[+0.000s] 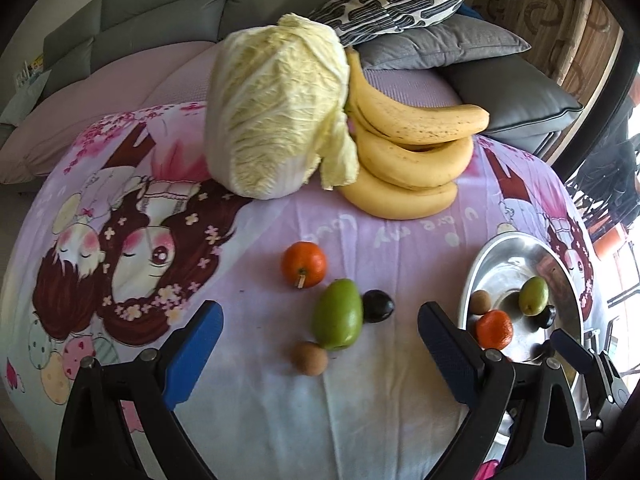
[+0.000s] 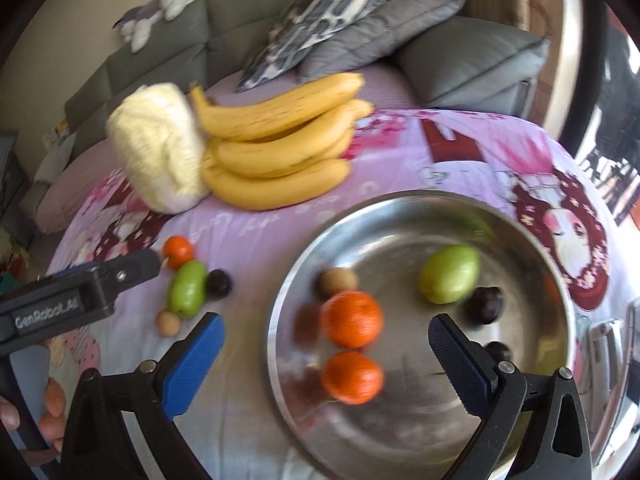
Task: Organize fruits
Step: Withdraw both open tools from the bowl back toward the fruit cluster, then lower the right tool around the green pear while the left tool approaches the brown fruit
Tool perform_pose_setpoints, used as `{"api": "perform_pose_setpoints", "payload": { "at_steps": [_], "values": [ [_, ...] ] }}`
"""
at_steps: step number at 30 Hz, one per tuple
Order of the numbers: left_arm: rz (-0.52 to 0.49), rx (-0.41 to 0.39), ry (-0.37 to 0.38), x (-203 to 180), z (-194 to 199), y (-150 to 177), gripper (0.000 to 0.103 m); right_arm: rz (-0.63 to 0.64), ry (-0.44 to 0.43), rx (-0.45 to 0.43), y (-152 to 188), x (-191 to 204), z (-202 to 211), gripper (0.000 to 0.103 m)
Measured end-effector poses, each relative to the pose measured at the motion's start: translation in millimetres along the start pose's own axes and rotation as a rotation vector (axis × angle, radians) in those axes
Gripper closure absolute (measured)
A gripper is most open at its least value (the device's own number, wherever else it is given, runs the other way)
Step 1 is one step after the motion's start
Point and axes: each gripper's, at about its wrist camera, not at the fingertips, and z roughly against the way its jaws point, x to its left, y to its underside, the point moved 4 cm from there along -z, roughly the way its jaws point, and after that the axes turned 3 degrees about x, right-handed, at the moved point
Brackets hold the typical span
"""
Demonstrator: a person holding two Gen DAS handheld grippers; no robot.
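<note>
On the pink printed cloth lie a tangerine (image 1: 303, 264), a green mango (image 1: 338, 314), a dark plum (image 1: 378, 306) and a brown longan (image 1: 309, 358). My left gripper (image 1: 320, 310) hangs open just before them, holding nothing. To the right stands a steel bowl (image 2: 400, 208). In it are two tangerines (image 2: 351, 319), a green fruit (image 2: 450, 274), a longan (image 2: 338, 282) and dark plums (image 2: 485, 304). Above the bowl my right gripper (image 2: 325, 322) is open and empty. The right wrist view is blurred.
A bunch of bananas (image 1: 412, 152) and a napa cabbage (image 1: 276, 112) rest at the back of the cloth. Behind them are a grey sofa and cushions (image 1: 440, 44). A hand (image 2: 52, 408) holds the left gripper's handle at lower left in the right wrist view.
</note>
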Motion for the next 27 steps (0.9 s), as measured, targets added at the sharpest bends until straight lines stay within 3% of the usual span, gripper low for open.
{"api": "perform_pose_setpoints", "payload": {
  "at_steps": [20, 27],
  "values": [
    [0.072, 0.011, -0.023, 53, 4, 2, 0.005, 0.206, -0.092, 0.002, 20, 75, -14, 0.0],
    [0.104, 0.037, -0.022, 66, -3, 3, 0.005, 0.178, -0.067, 0.018, 19, 78, -21, 0.0]
  ]
}}
